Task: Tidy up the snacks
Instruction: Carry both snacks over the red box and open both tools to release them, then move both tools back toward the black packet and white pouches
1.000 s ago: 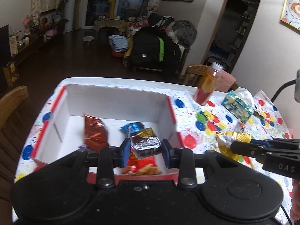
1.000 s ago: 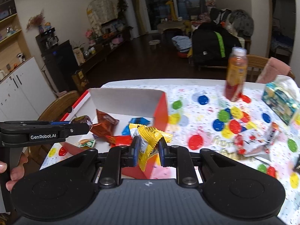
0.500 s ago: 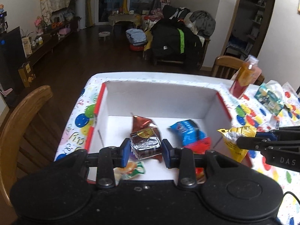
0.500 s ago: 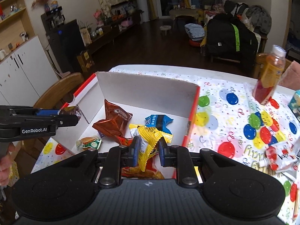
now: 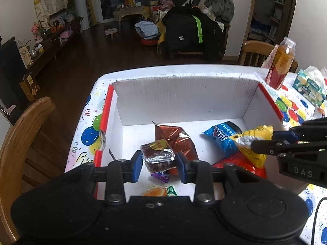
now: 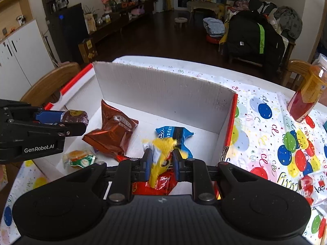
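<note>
A white cardboard box (image 5: 184, 98) with red edges stands on the balloon-print tablecloth. My left gripper (image 5: 159, 164) is shut on a brown foil-wrapped snack (image 5: 157, 153) and hangs over the box's near left part. My right gripper (image 6: 161, 163) is shut on a yellow packet (image 6: 161, 149), blurred, above the box's near right part. In the box lie a brown Oreo pack (image 6: 114, 130), a blue pack (image 6: 173, 132), a red pack (image 6: 159, 185) and a small orange-green sweet (image 6: 78, 157). The right wrist view also shows the left gripper (image 6: 67, 122) with its snack (image 6: 75, 115).
An orange-red bottle (image 6: 308, 96) stands right of the box, with a tissue pack (image 5: 308, 85) beyond it. Loose red wrappers (image 6: 306, 183) lie on the cloth at the right. A wooden chair (image 5: 18, 143) is at the table's left edge.
Both grippers have moved left and forward, from beside the box to over its inside, each still holding its snack. The yellow packet is now above the blue and red packs.
</note>
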Tool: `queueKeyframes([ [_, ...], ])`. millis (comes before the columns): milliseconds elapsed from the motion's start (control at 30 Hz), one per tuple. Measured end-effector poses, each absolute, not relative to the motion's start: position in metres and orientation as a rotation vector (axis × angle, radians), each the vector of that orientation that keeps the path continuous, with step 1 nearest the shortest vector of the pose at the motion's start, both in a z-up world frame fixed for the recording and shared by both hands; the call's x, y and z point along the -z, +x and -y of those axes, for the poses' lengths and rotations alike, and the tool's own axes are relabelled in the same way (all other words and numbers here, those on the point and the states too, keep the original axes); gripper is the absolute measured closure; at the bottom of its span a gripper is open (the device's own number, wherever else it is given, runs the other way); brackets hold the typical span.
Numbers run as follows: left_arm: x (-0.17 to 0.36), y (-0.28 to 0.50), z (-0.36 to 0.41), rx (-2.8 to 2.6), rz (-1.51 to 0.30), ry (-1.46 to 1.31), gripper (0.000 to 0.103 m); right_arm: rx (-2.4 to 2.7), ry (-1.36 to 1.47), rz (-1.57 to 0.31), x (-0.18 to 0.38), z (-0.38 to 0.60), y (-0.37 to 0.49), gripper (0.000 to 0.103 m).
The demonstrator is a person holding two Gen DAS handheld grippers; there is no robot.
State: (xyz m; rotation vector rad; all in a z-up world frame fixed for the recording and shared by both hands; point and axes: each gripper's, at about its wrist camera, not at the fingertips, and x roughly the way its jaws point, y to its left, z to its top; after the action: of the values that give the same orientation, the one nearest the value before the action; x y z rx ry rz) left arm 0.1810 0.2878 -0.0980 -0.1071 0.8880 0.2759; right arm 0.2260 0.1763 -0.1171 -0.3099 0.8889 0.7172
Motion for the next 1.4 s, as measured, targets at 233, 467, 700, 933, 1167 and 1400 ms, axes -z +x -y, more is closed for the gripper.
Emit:
queueKeyframes([
  [233, 0.107, 0.184, -0.287, -0.276, -0.921, -0.115, 0.070, -0.715, -0.299, -0.899, 0.117, -0.175, 0.230, 0.082],
  [467, 0.110, 0.188, -0.287, -0.291, -0.941, -0.134, 0.066, -0.717, -0.259, -0.915, 0.114, -0.168, 0.231, 0.082],
  [700, 0.102, 0.183, -0.284, -0.287, -0.912, -0.142, 0.042, -0.751, -0.219, -0.917, 0.105, -0.158, 0.226, 0.082],
  [933, 0.085, 0.171, -0.275, -0.271, -0.875, -0.142, 0.036, -0.794, -0.183, -0.887, 0.089, -0.145, 0.213, 0.081],
  [1167, 0.066, 0.155, -0.266, -0.256, -0.829, -0.146, 0.028, -0.802, -0.152, -0.863, 0.073, -0.129, 0.200, 0.081],
  [1400, 0.046, 0.140, -0.253, -0.239, -0.769, -0.134, 0.018, -0.803, -0.124, -0.822, 0.056, -0.106, 0.184, 0.081],
])
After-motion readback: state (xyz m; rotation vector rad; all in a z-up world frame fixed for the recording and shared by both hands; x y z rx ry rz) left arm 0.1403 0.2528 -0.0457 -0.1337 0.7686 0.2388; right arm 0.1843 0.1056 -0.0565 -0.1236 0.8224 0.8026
